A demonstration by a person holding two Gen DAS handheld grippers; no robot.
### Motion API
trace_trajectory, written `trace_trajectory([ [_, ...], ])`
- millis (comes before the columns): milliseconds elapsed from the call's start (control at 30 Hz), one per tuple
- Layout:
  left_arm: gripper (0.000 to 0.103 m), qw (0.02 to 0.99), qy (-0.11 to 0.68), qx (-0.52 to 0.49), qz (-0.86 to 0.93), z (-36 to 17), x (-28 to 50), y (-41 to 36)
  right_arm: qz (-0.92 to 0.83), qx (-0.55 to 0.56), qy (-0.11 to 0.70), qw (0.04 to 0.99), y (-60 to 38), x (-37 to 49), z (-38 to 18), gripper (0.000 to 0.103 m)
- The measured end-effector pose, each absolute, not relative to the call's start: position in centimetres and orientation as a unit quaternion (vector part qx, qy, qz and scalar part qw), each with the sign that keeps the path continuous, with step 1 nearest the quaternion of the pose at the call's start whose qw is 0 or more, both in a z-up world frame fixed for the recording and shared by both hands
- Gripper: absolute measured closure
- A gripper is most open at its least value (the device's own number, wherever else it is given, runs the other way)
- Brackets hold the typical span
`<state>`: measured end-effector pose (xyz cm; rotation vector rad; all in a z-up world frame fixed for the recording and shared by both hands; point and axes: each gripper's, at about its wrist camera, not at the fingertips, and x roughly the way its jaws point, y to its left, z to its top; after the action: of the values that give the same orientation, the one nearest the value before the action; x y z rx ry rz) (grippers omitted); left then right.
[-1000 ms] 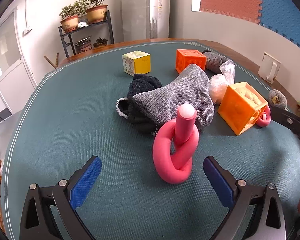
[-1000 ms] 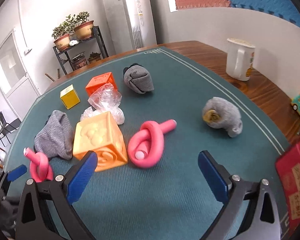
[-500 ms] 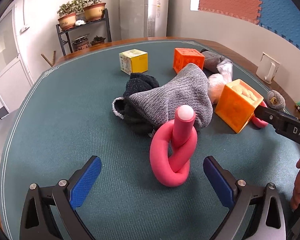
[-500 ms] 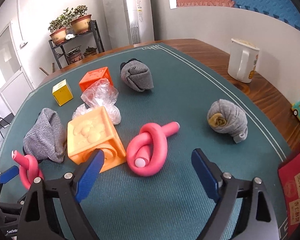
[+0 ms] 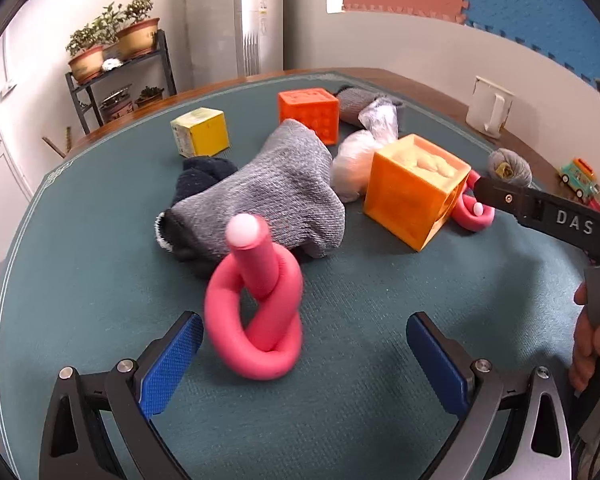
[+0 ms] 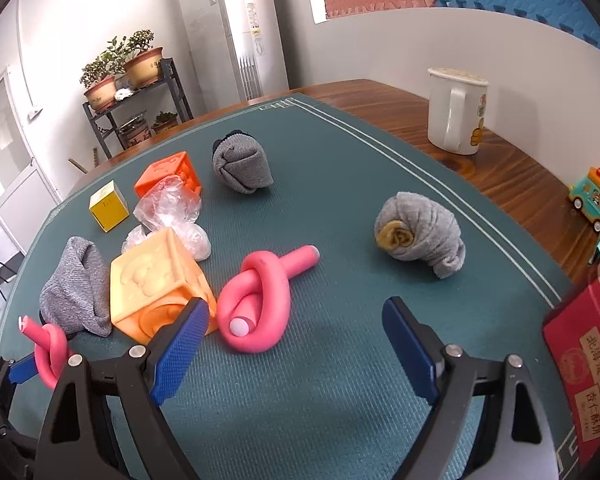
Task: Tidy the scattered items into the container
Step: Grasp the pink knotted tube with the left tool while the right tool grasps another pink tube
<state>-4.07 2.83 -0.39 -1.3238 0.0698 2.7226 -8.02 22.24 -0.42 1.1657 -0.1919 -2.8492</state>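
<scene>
- Left gripper [image 5: 304,356] – fingers spread apart, gripping nothing, a pink knot [image 5: 256,308] standing between them at lower centre.
- Right gripper [image 6: 294,354] – fingers gaping, another pink knot [image 6: 260,300] lying just ahead.

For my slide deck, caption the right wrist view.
Open right claw poised over knotted pink foam tube on a green mat.

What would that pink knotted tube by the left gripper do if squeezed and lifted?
The pink knotted tube looks like soft foam, so it would probably squash and weigh little. Its rounded loop stands on edge on the mat, so a nudge may tip it. The matte surface likely grips well.
</scene>
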Motion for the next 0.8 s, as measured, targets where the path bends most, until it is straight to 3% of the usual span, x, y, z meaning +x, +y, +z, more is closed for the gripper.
trace_trajectory([
  [133, 0.025, 0.065, 0.013, -0.451, 0.89, -0.7, -5.1, 3.2, -0.923, 0.379, -0.067, 0.03, 22.4, -8.0, -0.5, 0.012],
  [333, 0.028, 0.094, 0.018, -0.446, 0.89, -0.4, -5.0, 5.6, -0.919, 0.385, -0.076, 0.03, 22.8, -8.2, -0.6, 0.012],
  [633, 0.062, 0.108, 0.032, -0.436, 0.893, -0.4, -4.7, 7.3, -0.913, 0.399, -0.074, 0.048, 22.2, -8.9, -1.0, 0.013],
  [733, 0.062, 0.109, 0.028, -0.435, 0.893, -0.3, -4.7, 7.2, -0.912, 0.403, -0.059, 0.054, 21.4, -9.5, -1.0, 0.014],
  [800, 0.063, 0.111, 0.027, -0.435, 0.893, -0.3, -4.7, 7.1, -0.912, 0.404, -0.048, 0.057, 21.0, -9.9, -1.0, 0.021],
])
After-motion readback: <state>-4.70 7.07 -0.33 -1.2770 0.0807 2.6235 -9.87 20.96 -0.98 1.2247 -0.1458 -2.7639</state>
